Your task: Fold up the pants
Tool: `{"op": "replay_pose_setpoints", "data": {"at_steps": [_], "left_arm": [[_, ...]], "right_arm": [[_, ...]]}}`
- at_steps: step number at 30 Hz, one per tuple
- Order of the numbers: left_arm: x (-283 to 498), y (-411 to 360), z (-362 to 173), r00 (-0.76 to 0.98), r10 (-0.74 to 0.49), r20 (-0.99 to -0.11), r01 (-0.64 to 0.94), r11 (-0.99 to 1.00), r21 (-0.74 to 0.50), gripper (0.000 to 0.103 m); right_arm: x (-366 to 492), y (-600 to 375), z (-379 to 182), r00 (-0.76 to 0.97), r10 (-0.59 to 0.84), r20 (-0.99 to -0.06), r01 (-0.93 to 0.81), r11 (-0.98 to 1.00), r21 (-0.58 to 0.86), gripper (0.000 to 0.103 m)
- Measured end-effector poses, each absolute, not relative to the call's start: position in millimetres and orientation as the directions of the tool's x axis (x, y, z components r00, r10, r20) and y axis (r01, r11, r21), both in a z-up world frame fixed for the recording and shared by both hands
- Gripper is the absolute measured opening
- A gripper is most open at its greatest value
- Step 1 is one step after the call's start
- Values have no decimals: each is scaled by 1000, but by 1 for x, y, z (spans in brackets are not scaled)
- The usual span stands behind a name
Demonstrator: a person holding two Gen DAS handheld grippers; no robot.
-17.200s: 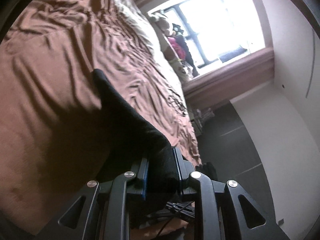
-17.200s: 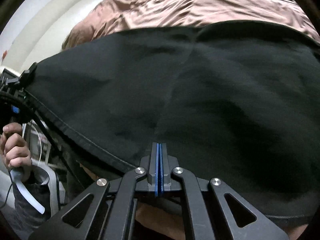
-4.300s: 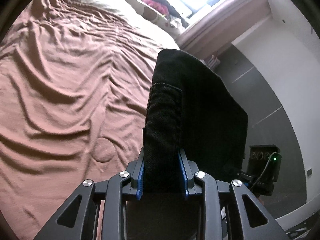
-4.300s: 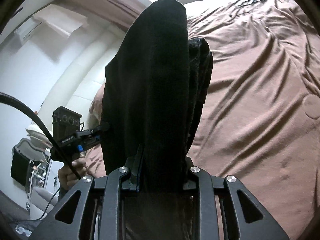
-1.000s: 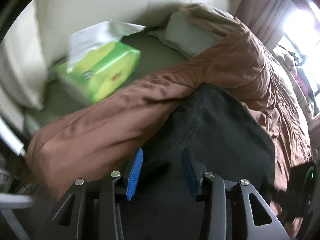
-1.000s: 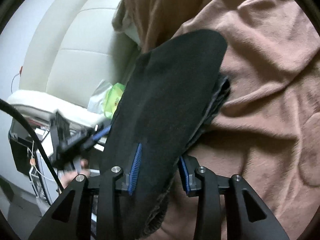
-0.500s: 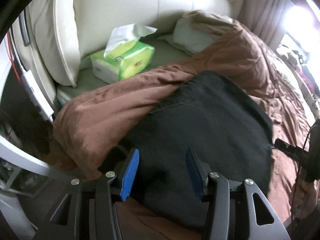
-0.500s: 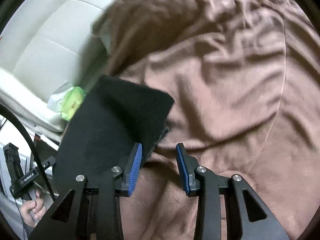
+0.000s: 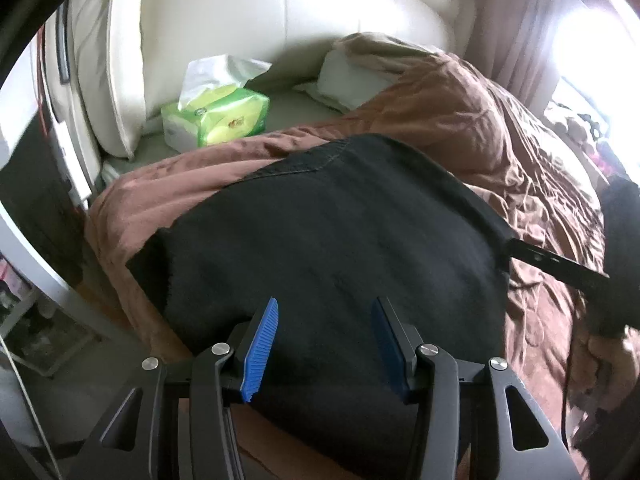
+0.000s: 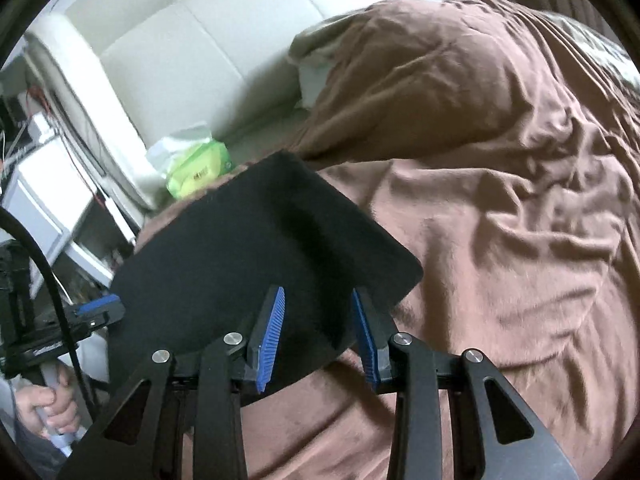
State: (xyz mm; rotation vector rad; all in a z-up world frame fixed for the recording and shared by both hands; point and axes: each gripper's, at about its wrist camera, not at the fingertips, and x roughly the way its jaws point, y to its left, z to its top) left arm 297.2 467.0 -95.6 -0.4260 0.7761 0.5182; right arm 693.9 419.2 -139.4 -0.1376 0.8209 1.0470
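Note:
The black pants (image 9: 332, 232) lie folded into a flat rectangle on the brown blanket (image 9: 480, 128) near the head of the bed. In the left wrist view my left gripper (image 9: 326, 302) stands open just short of the pants' near edge, with the blue pads apart and nothing pressed between them. My right gripper (image 10: 317, 292) is also open and hovers over a corner of the pants (image 10: 256, 240). The cloth shows behind the gap and is not pinched. The right gripper's dark fingers (image 9: 560, 268) reach in from the right edge of the left wrist view.
A green tissue pack (image 9: 216, 120) sits by the cream padded headboard (image 9: 320, 8), next to a white pillow (image 9: 348, 84). Bedside furniture and cables (image 10: 48, 184) stand at the left. A hand (image 10: 52, 408) holds the left gripper's handle. The rumpled blanket (image 10: 520, 200) stretches away to the right.
The right gripper has let the pants drop flat onto the blanket, then rolled and lifted. The left gripper has drawn back, so more of the folded pants shows.

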Motion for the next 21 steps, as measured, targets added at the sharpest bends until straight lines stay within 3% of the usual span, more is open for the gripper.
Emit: {"op": "replay_pose_setpoints", "data": {"at_steps": [11,17,18,20,21], "left_arm": [[292,426,-116,532,279,-800,-564,821,-89,51],[283,399,-96,526,294,-798,-548,835,-54,55],[281,395,-92,527,295,-797,-546,836,-52,62],[277,382,-84,543,296,-786,-537,842,-54,71],[275,374,-78,554,290,-780,-527,848,-59,74]], "right_arm": [[687,426,-168,192,593,-782,-849,500,171,32],[669,392,-135,228,609,-760,-849,507,151,33],[666,386,-130,233,613,-755,-847,510,152,37],[657,365,-115,256,614,-746,-840,523,142,64],[652,355,-109,272,617,-738,-838,529,133,69]]}}
